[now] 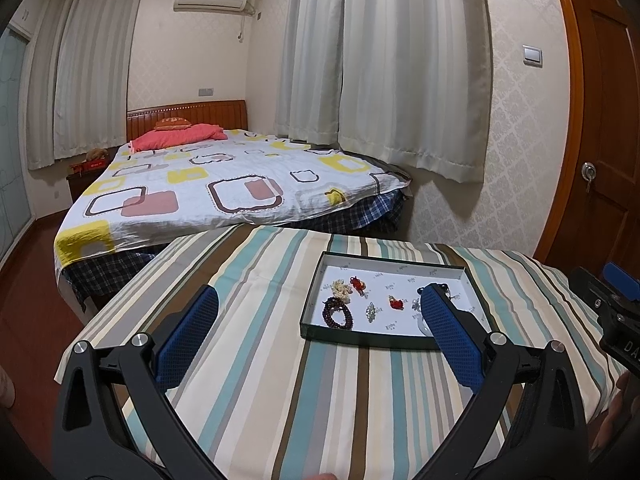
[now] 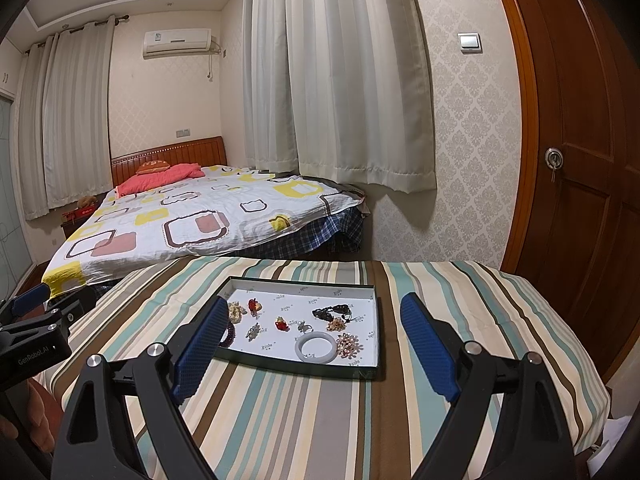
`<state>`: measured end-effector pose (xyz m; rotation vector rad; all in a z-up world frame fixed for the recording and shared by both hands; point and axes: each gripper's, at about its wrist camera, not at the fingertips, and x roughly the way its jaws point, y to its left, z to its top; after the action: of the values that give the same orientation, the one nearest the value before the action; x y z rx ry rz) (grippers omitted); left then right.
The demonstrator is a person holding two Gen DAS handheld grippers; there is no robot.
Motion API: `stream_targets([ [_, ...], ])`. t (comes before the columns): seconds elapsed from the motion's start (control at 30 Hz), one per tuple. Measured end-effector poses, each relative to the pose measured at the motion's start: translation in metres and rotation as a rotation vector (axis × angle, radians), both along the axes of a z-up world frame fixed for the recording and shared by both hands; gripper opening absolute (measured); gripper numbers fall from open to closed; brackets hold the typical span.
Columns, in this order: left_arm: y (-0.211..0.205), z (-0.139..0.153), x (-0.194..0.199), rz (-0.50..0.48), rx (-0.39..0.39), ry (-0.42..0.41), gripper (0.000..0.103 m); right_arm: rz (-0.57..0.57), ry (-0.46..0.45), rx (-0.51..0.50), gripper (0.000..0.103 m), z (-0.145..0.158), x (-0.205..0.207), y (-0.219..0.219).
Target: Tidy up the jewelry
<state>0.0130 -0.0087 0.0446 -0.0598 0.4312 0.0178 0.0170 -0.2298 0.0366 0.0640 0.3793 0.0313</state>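
Note:
A shallow dark-rimmed tray (image 2: 362,374) with a white floor sits on the striped table; it also shows in the left wrist view (image 1: 394,261). In it lie several jewelry pieces: a white bangle (image 2: 316,346), a dark red bead bracelet (image 1: 338,312), a pearl cluster (image 1: 341,289), red charms (image 2: 282,324), a black cord piece (image 2: 332,312) and a flower brooch (image 2: 349,345). My left gripper (image 1: 320,300) is open and empty, held above the table left of the tray. My right gripper (image 2: 314,312) is open and empty, hovering in front of the tray.
The table carries a striped cloth (image 2: 320,420). A bed (image 1: 224,188) with a patterned cover stands behind it. Curtains (image 2: 340,80) hang at the back, and a wooden door (image 2: 580,160) is at the right. The right gripper's body shows at the left view's right edge (image 1: 612,308).

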Motion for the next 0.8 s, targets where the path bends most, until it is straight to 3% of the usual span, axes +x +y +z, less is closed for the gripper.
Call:
stream_targets([
  [0.53,0.0,-0.004,0.005,-0.024,-0.006,0.018,0.099,0.001,0.0,-0.002,0.085,0.0,-0.001,0.0],
  [0.8,0.005,-0.011,0.013,-0.058,-0.063,0.055,0.099,0.0,0.015,0.001,0.085,-0.007,0.003,-0.003],
])
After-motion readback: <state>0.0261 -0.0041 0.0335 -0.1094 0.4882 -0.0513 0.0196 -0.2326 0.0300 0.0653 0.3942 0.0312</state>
